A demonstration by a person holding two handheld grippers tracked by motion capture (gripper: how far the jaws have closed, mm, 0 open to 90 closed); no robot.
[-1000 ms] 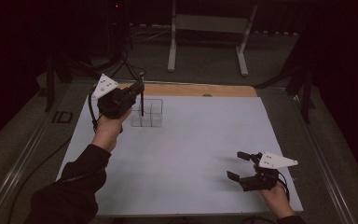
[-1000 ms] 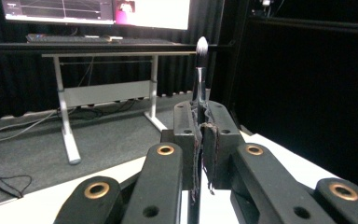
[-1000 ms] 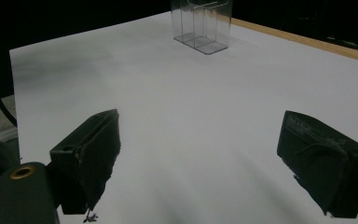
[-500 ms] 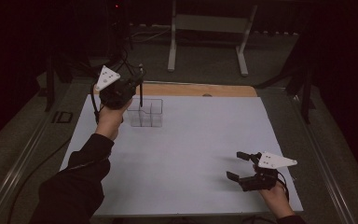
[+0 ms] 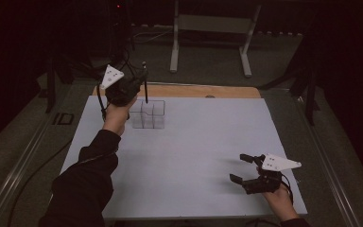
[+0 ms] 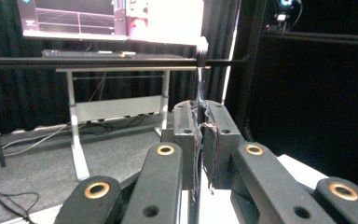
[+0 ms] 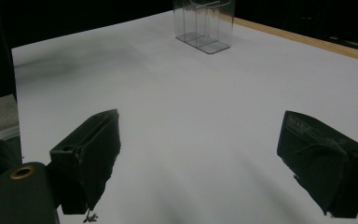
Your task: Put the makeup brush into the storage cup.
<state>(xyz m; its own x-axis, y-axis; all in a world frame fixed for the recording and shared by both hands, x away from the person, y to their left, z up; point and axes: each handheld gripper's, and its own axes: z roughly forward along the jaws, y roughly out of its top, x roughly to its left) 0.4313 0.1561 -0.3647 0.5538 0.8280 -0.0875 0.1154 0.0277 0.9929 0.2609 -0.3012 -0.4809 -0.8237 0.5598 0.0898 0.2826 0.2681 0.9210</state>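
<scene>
Left gripper (image 5: 142,87) is raised over the far left part of the table (image 5: 194,142), jaws clamped on a thin dark pen (image 5: 145,85) that stands upright between them. In the left gripper view the pads (image 6: 186,135) press together on the pen (image 6: 200,79), its capped end sticking up well past the jaw tips, the lower part running down between the jaws toward the white surface. Clear box (image 5: 147,114) with compartments sits just below and slightly right of this gripper; the pen's lower end hangs above the box's near-left part, but which compartment I cannot tell, nor whether it touches the box. Left forearm in a dark sleeve (image 5: 87,175) reaches up from the bottom edge. Right gripper (image 5: 243,170) rests low at the near right part of the table, well apart from the box, jaws spread wide with nothing between them. In the right gripper view both pads (image 7: 91,156) stand far apart over bare white table (image 7: 177,116), and the box (image 7: 205,23) stands far ahead of them, near the wooden edge (image 7: 307,44). A monitor (image 6: 112,18) glows behind the left gripper's jaws, on a white-legged stand.
</scene>
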